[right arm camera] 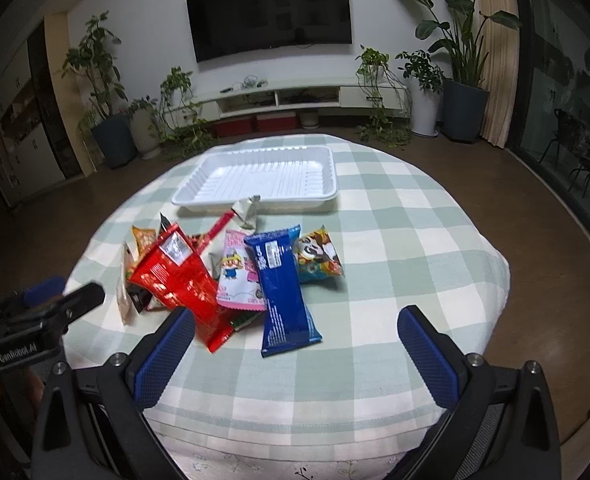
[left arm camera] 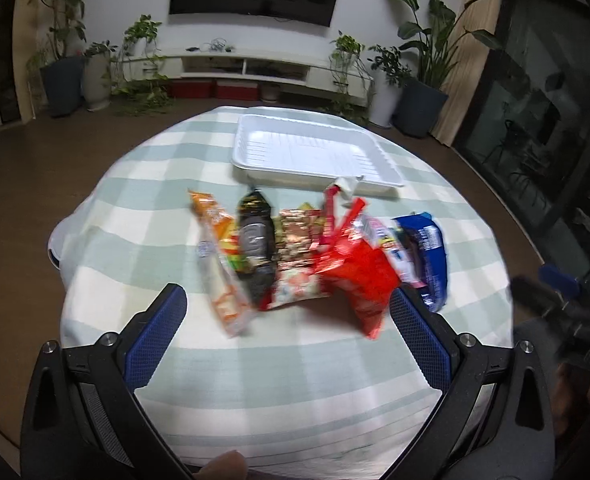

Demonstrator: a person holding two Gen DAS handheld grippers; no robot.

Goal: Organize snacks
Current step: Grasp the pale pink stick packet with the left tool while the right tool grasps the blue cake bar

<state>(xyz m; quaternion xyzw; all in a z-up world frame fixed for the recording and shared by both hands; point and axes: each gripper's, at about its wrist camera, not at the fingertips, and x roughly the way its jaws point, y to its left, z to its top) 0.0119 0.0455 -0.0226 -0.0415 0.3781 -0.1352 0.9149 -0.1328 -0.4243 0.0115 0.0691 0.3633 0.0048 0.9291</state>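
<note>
Both pairs of jaws stand wide apart with nothing between them. The left gripper (left arm camera: 287,308) hangs low over the near part of the table (left arm camera: 275,380), and the heap of snacks lies just beyond its fingertips, spread across the gap; its right fingertip sits just beside the red packet (left arm camera: 359,280), though blur hides whether they touch. The right gripper (right arm camera: 295,320) hovers nearer the table's right half, with the blue packet (right arm camera: 285,292) reaching into the gap between its fingers, untouched.

The fingers carry blue pads (right arm camera: 163,356) with a fine dimpled grid, set in black frames.

The snacks are crinkly, shiny foil and plastic packets: the red one glossy and creased, the blue one long and flat, a pink packet (right arm camera: 237,272) printed with cartoon children, a small puffy packet with a panda face (right arm camera: 319,258), a black packet (left arm camera: 257,240) and an orange packet (left arm camera: 211,216) at the left end of the heap.

Beyond the heap lies a white tray (right arm camera: 323,196), rectangular, shallow, ribbed across its floor, with a crumpled silver wrapper (right arm camera: 247,212) against its near rim. A soft cloth of pale green and white checks covers the table.
</note>
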